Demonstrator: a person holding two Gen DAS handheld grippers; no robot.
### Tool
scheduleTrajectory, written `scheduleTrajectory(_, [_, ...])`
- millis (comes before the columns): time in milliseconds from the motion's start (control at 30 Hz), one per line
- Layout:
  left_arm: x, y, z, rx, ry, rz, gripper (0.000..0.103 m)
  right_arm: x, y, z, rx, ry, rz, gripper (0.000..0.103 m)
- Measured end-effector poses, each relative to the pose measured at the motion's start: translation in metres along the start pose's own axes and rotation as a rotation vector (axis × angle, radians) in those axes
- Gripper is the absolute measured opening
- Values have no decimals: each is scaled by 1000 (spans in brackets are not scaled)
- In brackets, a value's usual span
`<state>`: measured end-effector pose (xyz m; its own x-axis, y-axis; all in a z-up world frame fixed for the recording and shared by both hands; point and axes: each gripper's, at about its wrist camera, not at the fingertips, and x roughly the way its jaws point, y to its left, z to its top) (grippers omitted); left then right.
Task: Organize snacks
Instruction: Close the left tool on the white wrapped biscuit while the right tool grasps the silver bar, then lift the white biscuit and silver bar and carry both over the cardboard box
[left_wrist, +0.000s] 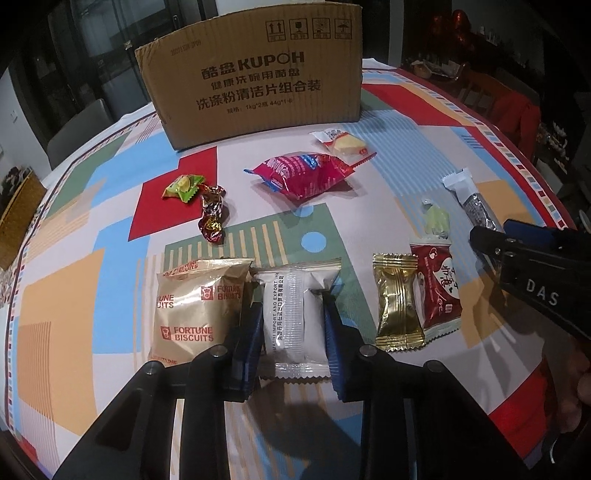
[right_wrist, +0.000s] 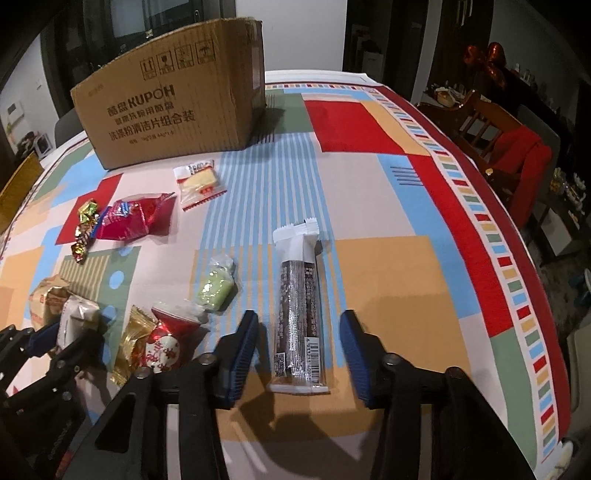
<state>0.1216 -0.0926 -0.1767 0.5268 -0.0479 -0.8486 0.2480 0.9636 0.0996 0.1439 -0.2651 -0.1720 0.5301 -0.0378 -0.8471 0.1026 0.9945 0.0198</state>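
Observation:
My left gripper (left_wrist: 291, 299) is shut on a white snack packet (left_wrist: 293, 317) lying on the table; its blue pads press both sides. A Fortune Biscuits pack (left_wrist: 195, 306) lies just left of it. My right gripper (right_wrist: 299, 325) is open, its fingers straddling a long dark snack bar (right_wrist: 300, 314) without touching it. The right gripper also shows at the right edge of the left wrist view (left_wrist: 491, 236). A cardboard box (left_wrist: 251, 74) stands at the back of the table; it also shows in the right wrist view (right_wrist: 173, 96).
Loose snacks lie on the patterned tablecloth (right_wrist: 388, 266): a gold packet (left_wrist: 397, 299), a red packet (left_wrist: 437, 291), a green candy (left_wrist: 436, 221), a pink bag (left_wrist: 303, 173), a cake slice pack (left_wrist: 343, 144), foil candies (left_wrist: 212, 214). Chairs (right_wrist: 509, 140) stand beyond the right edge.

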Motion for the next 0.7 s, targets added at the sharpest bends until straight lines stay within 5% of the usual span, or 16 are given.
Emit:
scheduleTrajectory(267, [1, 0, 2, 7, -8, -3, 30, 2, 2, 2, -11, -13, 4, 21])
scheduleTrajectory(700, [-23, -1, 7, 3, -74, 1, 29, -21, -4, 0, 14, -53, 15, 19])
